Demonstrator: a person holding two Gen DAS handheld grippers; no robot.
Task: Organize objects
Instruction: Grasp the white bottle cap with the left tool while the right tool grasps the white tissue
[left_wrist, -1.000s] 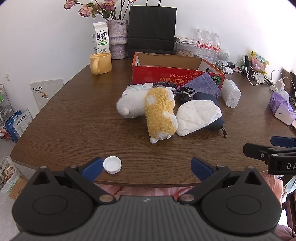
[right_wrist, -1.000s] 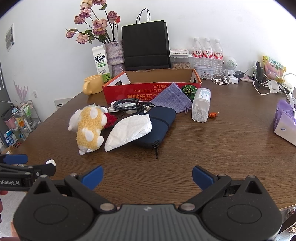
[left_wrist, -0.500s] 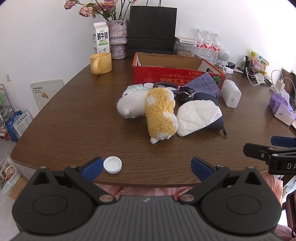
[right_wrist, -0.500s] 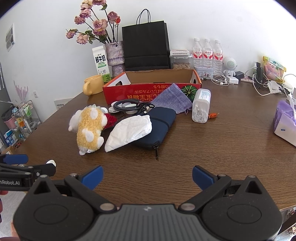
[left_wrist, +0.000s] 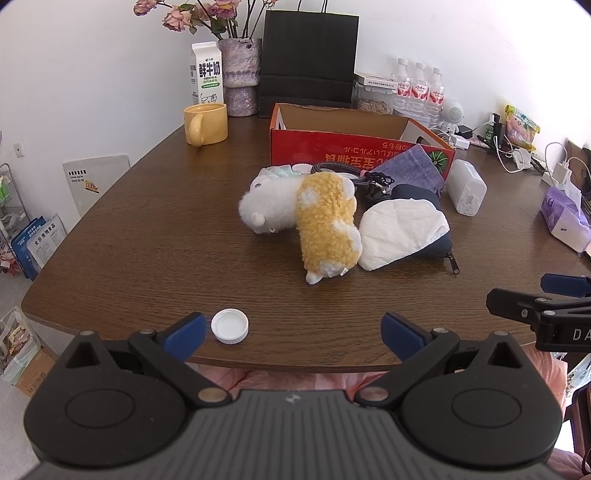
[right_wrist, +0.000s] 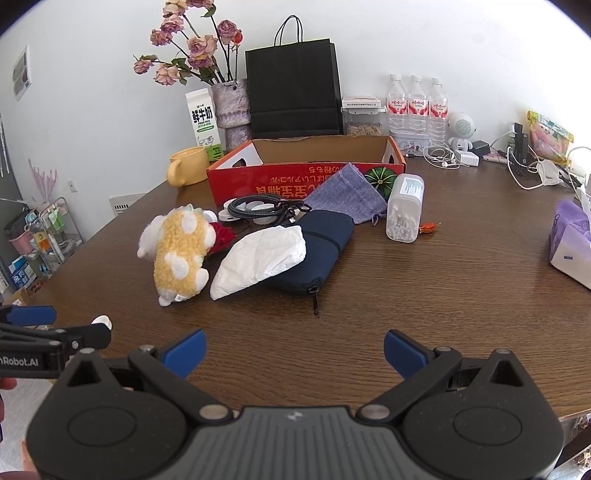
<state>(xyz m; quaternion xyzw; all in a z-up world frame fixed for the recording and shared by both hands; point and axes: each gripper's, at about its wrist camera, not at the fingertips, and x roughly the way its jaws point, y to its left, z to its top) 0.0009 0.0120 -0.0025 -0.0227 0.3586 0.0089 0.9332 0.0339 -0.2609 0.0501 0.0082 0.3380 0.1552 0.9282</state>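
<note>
Both grippers' fingers wide apart, empty; red box interior hidden.

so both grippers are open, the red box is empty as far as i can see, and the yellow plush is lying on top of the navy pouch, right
One detail is off. The yellow plush lies on the table, beside the white plush; what rests on the navy pouch is the white tissue pack, as the right wrist view shows. Both the left gripper and right gripper are open, and the red box shows nothing inside.
</note>
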